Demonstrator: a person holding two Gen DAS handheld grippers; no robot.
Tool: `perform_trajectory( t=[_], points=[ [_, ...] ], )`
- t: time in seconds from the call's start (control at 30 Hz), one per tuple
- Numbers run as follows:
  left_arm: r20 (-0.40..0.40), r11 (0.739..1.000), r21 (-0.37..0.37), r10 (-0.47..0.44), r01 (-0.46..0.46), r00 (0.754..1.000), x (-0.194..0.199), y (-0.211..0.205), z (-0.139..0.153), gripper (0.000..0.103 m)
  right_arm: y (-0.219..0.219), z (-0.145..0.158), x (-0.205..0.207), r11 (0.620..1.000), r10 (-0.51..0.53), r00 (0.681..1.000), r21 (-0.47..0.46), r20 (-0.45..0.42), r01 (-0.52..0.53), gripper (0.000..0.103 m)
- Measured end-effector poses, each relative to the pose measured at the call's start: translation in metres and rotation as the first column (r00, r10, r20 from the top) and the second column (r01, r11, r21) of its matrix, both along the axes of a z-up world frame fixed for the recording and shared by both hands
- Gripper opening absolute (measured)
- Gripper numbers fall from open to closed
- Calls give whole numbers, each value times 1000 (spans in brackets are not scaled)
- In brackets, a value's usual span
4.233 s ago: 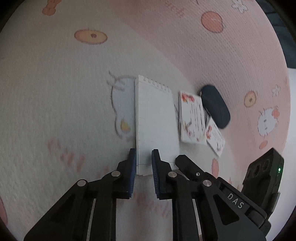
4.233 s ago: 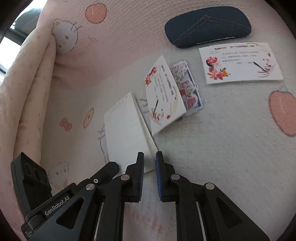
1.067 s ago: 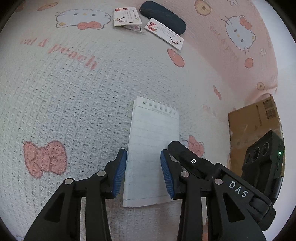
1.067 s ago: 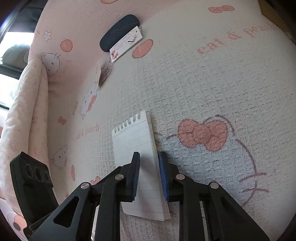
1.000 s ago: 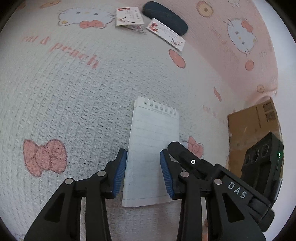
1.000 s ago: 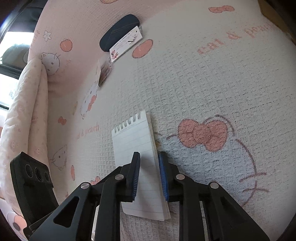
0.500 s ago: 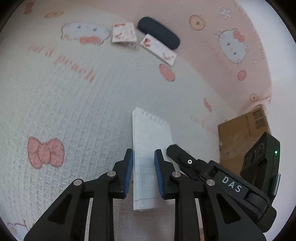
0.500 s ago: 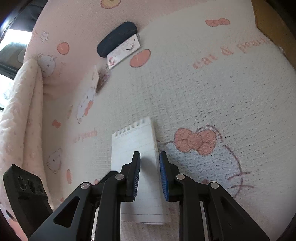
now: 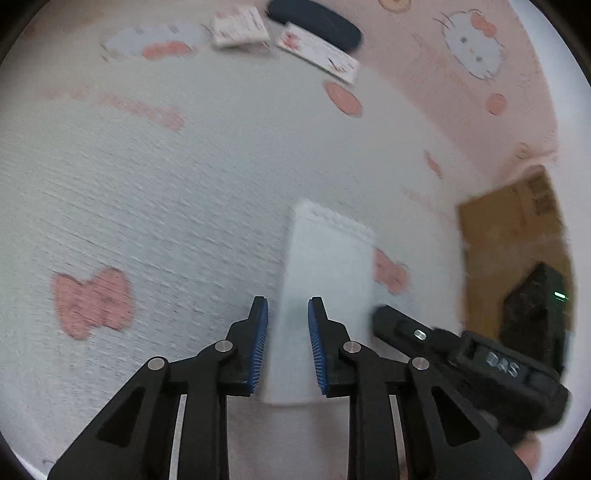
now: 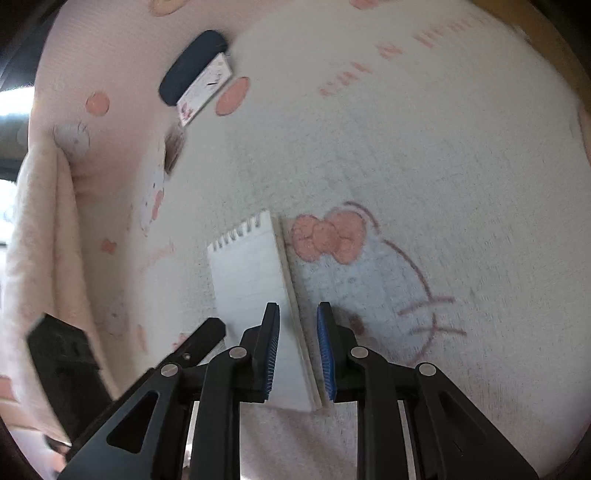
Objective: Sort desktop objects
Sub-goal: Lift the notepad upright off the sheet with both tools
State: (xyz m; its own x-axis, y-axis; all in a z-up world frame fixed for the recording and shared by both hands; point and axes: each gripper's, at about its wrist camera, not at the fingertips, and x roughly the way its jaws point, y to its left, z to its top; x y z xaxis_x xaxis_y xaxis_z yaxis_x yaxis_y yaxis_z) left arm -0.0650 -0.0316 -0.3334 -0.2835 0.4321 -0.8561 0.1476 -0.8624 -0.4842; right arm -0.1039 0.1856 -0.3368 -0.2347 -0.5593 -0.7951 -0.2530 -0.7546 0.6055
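Notepad (image 9: 325, 266), white and spiral-bound along its far edge, lies flat on the pink-and-white cartoon blanket (image 9: 184, 184), its near end running in between both sets of jaws.

At the left of the left wrist view a pink bow (image 9: 92, 302) is printed on the blanket. The left gripper (image 9: 286, 343) sits over the notepad's near left part; its jaws have just been opening, the blue pads stand spread, and neither visibly presses the paper. Far off at the top lie two small printed cards (image 9: 240, 27) (image 9: 317, 55) and a dark blue case (image 9: 314, 22), the second card touching the case. A cardboard box (image 9: 517, 240) shows at the right edge.

In the right wrist view the right gripper (image 10: 297, 347) straddles the notepad's right edge (image 10: 291, 295); its jaws stand narrowly apart, and whether they pinch it cannot be told.
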Motion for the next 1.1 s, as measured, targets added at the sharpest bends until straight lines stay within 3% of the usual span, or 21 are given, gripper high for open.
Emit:
perform_trajectory(
  t=[0.07, 0.2, 0.5, 0.8, 0.97, 1.1],
  points=[
    [26, 998, 61, 5, -6, 1000, 1, -4, -6, 41, 5, -3, 1, 999, 5, 1000, -41, 16, -4, 21],
    [25, 994, 95, 46, -48, 999, 4, -7, -9, 44, 3, -3, 4, 997, 29, 1000, -65, 12, -28, 29],
    [38, 990, 139, 29, -34, 999, -2, -2, -13, 55, -7, -12, 5, 991, 68, 998, -115, -7, -69, 29],
    [39, 982, 150, 111, -115, 993, 7, -2, -12, 49, 2, -18, 3, 986, 26, 1000, -164, -12, -28, 29],
    [54, 983, 123, 131, -137, 990, 14, -2, -9, 39, -9, -10, 2, 995, 70, 997, -63, -36, -73, 29],
    [55, 979, 113, 163, -169, 985, 18, -5, -10, 29, -13, -7, 2, 995, 99, 994, -10, -48, -100, 22]
  ],
)
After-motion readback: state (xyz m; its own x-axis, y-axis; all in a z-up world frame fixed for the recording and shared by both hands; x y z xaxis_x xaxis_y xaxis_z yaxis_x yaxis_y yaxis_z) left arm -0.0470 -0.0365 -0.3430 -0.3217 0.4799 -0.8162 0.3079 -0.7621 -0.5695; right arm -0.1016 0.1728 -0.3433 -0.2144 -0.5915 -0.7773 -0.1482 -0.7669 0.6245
